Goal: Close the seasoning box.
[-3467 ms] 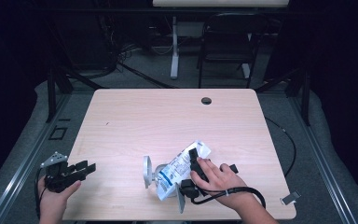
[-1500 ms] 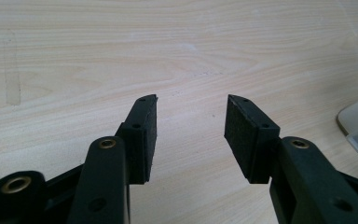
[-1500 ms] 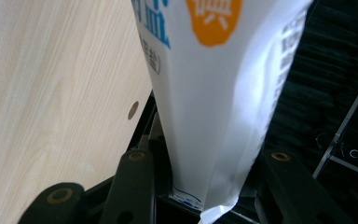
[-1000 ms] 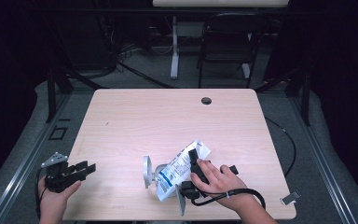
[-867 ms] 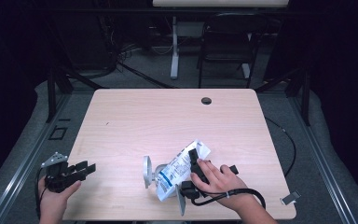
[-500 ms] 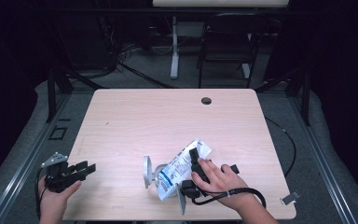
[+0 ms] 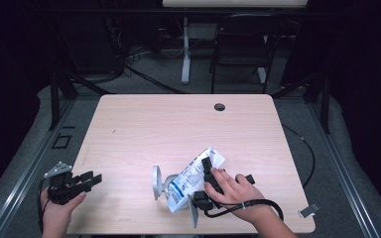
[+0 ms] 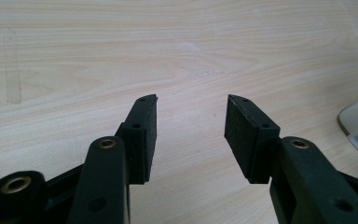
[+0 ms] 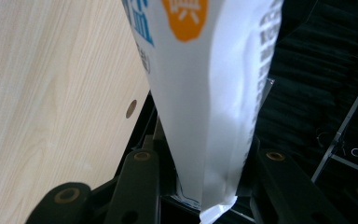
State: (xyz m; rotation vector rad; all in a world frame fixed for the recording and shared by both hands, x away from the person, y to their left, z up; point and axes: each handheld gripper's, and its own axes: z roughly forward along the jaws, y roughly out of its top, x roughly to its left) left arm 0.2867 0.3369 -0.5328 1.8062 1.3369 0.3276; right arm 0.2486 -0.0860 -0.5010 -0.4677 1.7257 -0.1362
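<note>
A white plastic pouch with blue print (image 7: 192, 179) lies slanted near the wooden table's (image 7: 178, 124) front edge, its narrow end between the right gripper's (image 7: 209, 173) half-closed jaws, which grip it, while the left gripper (image 7: 82, 179) rests well apart, open and empty.

Left tongs (image 8: 191, 135) agape, right tongs (image 7: 209, 174) clamped.

Each gripper has a matte black body with two flat, rectangular-padded jaws; brass-coloured eyelets and small recessed screw holes mark the jaw arms. The left gripper (image 7: 90, 180), lower left, carries a grey three-cornered plate. The right gripper (image 7: 207, 171), lower centre, trails a looped black cable.
</note>
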